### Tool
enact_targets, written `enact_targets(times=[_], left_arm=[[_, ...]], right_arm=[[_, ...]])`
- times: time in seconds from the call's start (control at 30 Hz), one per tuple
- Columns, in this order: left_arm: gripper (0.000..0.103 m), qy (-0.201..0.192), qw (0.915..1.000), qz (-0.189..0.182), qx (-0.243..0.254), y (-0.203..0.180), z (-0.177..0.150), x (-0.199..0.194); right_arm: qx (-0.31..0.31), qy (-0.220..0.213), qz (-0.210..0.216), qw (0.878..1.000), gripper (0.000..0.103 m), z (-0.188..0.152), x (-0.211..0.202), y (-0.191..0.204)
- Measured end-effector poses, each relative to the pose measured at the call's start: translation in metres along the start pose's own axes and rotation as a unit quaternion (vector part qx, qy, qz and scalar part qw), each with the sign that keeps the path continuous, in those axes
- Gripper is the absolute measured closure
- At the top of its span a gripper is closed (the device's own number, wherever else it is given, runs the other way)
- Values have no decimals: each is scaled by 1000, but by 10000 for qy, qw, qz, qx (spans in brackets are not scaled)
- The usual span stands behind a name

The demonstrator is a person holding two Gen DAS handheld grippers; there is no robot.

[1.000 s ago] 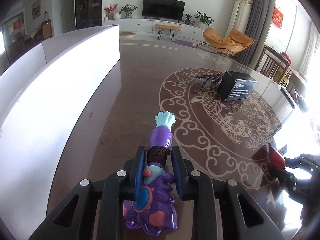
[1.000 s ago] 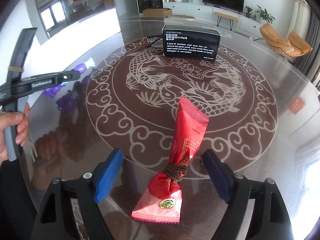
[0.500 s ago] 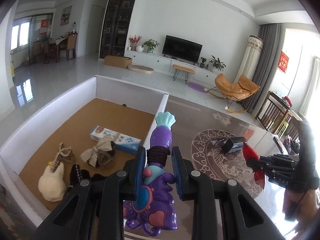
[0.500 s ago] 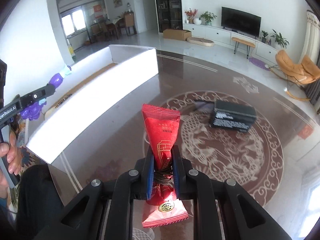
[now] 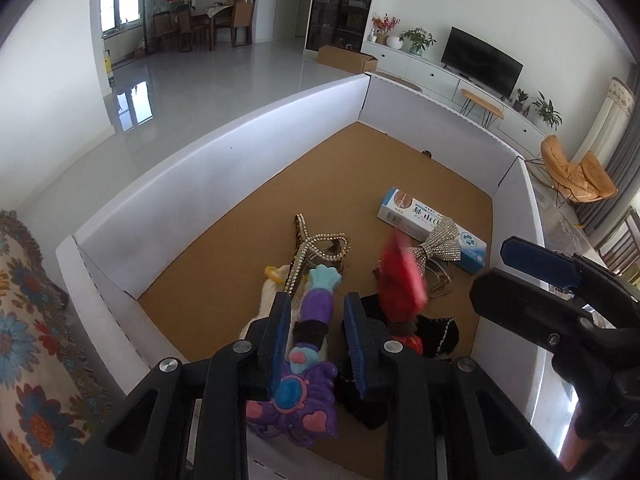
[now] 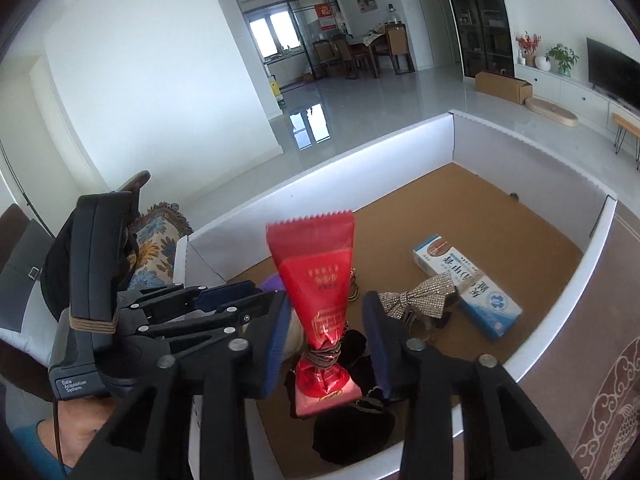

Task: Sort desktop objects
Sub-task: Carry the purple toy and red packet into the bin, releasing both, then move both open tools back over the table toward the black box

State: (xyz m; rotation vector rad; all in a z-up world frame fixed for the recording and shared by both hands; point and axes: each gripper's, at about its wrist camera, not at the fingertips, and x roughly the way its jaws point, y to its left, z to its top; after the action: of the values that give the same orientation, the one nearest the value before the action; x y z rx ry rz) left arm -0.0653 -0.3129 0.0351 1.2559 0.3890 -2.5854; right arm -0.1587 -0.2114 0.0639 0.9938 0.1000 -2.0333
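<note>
Both grippers hang over a white-walled box [image 5: 224, 148] with a brown floor. My left gripper [image 5: 316, 316] has its jaws parted a little around a purple toy wand [image 5: 316, 312] with a teal tip; the pads stand slightly off it. My right gripper [image 6: 326, 328] is open, and the red snack packet [image 6: 320, 280] sits loose between its jaws, blurred in the left wrist view [image 5: 400, 276] as it drops. The right gripper also shows in the left wrist view [image 5: 560, 300].
In the box lie a toothpaste carton [image 5: 432, 228], a rhinestone bow [image 5: 440, 240], a rhinestone hairband [image 5: 316, 244], a cream plush [image 5: 272, 292] and black cloth [image 6: 352, 432]. A floral cushion [image 5: 24, 320] lies left of the box. The patterned table [image 6: 608, 360] is to the right.
Both grippers moved from above the table to over the box. The right gripper opened and released the red packet. The left jaws loosened around the wand.
</note>
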Motion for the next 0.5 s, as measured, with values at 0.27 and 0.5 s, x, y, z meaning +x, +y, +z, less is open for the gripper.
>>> enact_targets(times=[0.27,0.5], left_arm=[[26,-910,9937,-512,403,-54,-40,-58],[3,-691,9771,-1481,1360,-177,-87,-66]], right_arm=[[-131,-879,-652,9939,14,-76,-86,-53],[931,-714,-1963,9735,13,-200,-174,-149]])
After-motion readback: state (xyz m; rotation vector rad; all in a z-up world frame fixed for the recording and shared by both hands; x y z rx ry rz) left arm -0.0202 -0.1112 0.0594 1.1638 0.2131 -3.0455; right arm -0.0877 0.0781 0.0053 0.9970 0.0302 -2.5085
